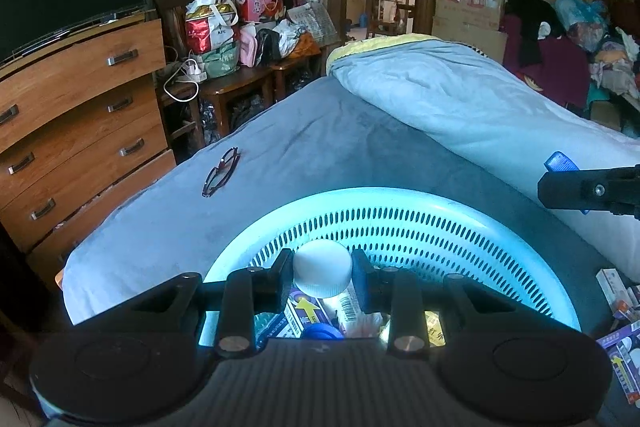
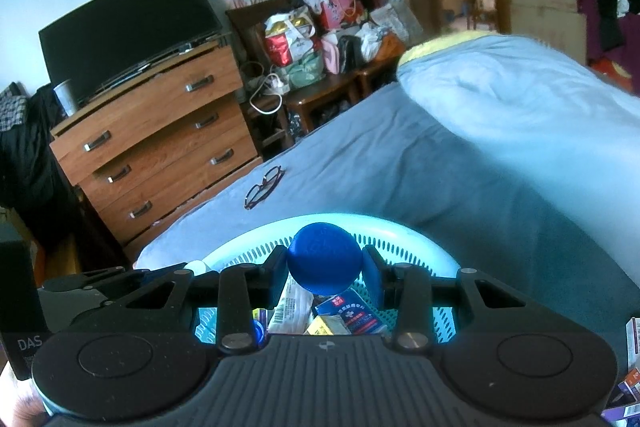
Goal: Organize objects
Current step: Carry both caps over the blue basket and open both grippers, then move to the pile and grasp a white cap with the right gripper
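Note:
A light blue slotted basket rests on the bed, holding several medicine boxes and packets. My left gripper hovers over its near rim, shut on a white-capped bottle. Over the same basket, my right gripper is shut on a blue-capped bottle. The right gripper's fingertip also shows at the right edge of the left wrist view. A second blue cap lies inside the basket.
Folded glasses lie on the blue sheet beyond the basket. A rolled pale blue quilt fills the bed's right side. More medicine boxes sit right of the basket. A wooden dresser stands left of the bed.

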Action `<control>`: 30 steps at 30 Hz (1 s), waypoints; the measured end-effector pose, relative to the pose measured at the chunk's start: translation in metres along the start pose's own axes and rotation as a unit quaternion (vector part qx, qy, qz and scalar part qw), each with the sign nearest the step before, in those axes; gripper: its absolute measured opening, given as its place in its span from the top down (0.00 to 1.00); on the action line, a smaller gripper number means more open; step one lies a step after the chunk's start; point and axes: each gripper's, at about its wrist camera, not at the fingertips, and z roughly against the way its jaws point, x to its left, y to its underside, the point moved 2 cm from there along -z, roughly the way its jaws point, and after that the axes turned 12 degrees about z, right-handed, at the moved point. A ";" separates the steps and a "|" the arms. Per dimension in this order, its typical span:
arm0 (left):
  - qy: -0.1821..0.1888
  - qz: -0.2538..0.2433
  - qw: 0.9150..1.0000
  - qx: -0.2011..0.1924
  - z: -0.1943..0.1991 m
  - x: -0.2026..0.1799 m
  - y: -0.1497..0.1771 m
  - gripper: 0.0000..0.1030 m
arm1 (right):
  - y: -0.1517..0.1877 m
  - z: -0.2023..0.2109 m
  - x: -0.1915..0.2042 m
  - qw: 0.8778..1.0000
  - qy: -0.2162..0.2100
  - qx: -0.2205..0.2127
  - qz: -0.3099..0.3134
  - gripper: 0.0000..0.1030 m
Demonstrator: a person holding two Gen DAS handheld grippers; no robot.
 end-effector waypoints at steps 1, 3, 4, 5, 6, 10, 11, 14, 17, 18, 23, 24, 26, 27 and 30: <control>-0.001 0.000 1.000 0.001 -0.001 0.000 -0.001 0.68 | 0.000 -0.001 0.000 1.000 0.000 0.000 -0.001 0.61; -0.003 0.000 1.000 0.002 -0.003 0.000 0.000 0.68 | 0.001 -0.003 0.000 1.000 -0.002 0.001 -0.001 0.61; -0.004 0.001 1.000 0.002 -0.003 -0.001 0.000 0.68 | 0.001 -0.004 0.001 1.000 -0.002 0.001 0.000 0.60; -0.007 0.000 1.000 0.002 -0.003 -0.001 0.000 0.68 | 0.001 -0.006 0.000 1.000 -0.002 0.001 -0.001 0.60; -0.009 0.000 1.000 0.003 -0.004 0.000 -0.001 0.67 | 0.001 -0.006 0.001 1.000 -0.002 0.000 -0.001 0.60; -0.021 -0.008 1.000 -0.006 -0.005 0.000 0.000 0.45 | 0.003 -0.006 0.002 1.000 0.000 -0.006 0.001 0.44; -0.023 -0.010 1.000 -0.008 -0.004 0.000 0.000 0.43 | 0.003 -0.006 0.003 1.000 0.003 -0.007 0.002 0.42; -0.022 -0.009 1.000 -0.010 -0.003 -0.001 0.000 0.38 | 0.005 -0.005 0.003 1.000 0.000 -0.010 0.000 0.42; -0.024 -0.008 1.000 -0.018 0.002 -0.002 -0.001 0.27 | 0.007 -0.001 0.001 1.000 0.000 -0.019 -0.001 0.39; -0.024 -0.009 0.999 -0.019 0.004 -0.003 -0.001 0.27 | 0.009 0.002 0.000 1.000 0.001 -0.025 -0.003 0.35; 0.009 -0.009 0.999 -0.041 0.030 -0.015 0.001 0.22 | 0.068 0.052 -0.015 0.994 0.043 -0.100 -0.008 0.25; 0.026 -0.016 0.998 -0.048 0.039 -0.023 0.005 0.21 | 0.089 0.063 -0.021 0.992 0.065 -0.112 -0.006 0.24; 0.060 -0.033 0.996 -0.055 0.055 -0.046 0.018 0.21 | 0.140 0.087 -0.038 0.985 0.120 -0.120 -0.011 0.24; 0.082 -0.044 0.994 -0.056 0.063 -0.059 0.026 0.21 | 0.164 0.098 -0.050 0.982 0.146 -0.118 -0.021 0.24; 0.149 -0.088 0.984 -0.046 0.082 -0.111 0.060 0.21 | 0.243 0.135 -0.100 0.962 0.247 -0.092 -0.067 0.24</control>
